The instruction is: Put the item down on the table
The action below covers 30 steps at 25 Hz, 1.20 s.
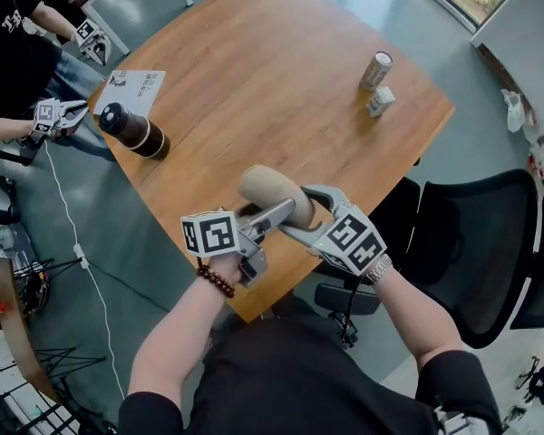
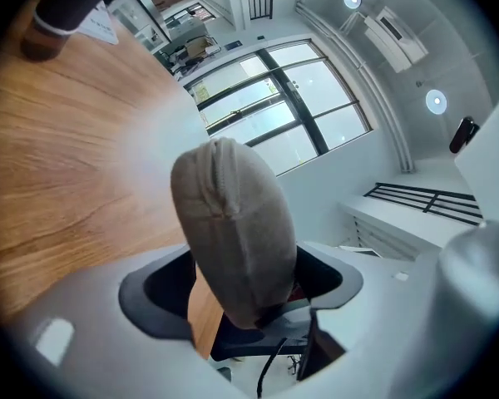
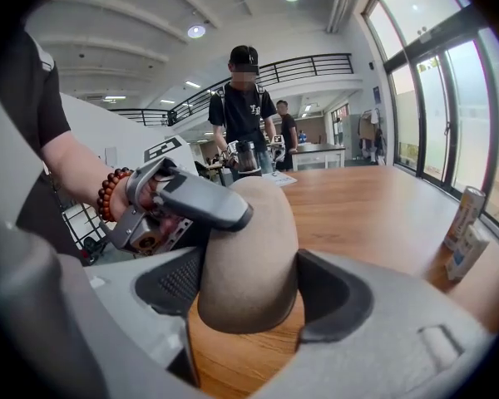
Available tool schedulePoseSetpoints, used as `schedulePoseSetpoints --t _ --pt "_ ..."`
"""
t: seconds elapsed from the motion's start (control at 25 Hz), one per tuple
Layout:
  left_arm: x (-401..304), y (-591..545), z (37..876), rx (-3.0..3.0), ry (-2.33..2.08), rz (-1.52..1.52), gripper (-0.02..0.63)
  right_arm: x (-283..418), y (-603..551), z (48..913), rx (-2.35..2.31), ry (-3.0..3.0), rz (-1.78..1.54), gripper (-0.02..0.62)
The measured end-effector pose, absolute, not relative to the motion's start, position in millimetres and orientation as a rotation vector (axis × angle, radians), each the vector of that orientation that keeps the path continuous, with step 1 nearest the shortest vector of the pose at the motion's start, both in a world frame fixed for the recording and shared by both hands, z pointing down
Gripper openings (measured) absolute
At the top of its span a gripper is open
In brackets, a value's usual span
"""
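A beige, rounded fabric-covered item (image 1: pixel 270 193) hangs just above the near edge of the round wooden table (image 1: pixel 254 71), with both grippers at it. My right gripper (image 1: pixel 306 201) comes from the right, and in the right gripper view both of its pads touch the sides of the item (image 3: pixel 249 248), so it is shut on it. My left gripper (image 1: pixel 286 210) comes from the left. Its jaws stand wide around the item (image 2: pixel 233 231), and wood shows between the left pad and the item. One of its fingers (image 3: pixel 191 198) lies over the item's top.
At the table's far right a can (image 1: pixel 375 71) stands beside a small white box (image 1: pixel 380 101). A dark bottle (image 1: pixel 131 130) lies at the left edge next to a printed sheet (image 1: pixel 136 87). A black office chair (image 1: pixel 476 252) is on my right. People holding grippers (image 1: pixel 59 114) are at the far left.
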<state>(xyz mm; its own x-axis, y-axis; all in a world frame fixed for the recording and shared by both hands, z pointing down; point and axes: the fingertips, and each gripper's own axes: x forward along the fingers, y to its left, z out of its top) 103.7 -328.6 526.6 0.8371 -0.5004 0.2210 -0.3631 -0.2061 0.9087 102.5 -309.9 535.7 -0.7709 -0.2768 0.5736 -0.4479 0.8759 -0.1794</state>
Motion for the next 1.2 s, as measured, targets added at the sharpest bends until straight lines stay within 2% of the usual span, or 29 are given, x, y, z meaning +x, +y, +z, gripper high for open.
schedulePoseSetpoints --t 0.16,0.36,1.04,1.2 --pt "88.7 -333.7 535.9 1.809 -0.733 -0.137 0.373 120.0 -329.7 551.0 0.636 -2.447 0.393 0.337" --pt "69.9 -345.1 547.2 1.839 -0.858 -0.105 0.326 143.1 -364.2 587.2 0.802 -2.328 0.427 0.337" --pt "66.9 -348.8 564.4 1.974 -1.032 0.123 0.041 161.4 -422.3 659.1 0.952 -2.144 0.483 0.337" --pt "69.1 -348.1 565.8 2.005 -1.045 0.162 0.009 159.0 -423.3 660.3 0.934 -2.151 0.482 0.339"
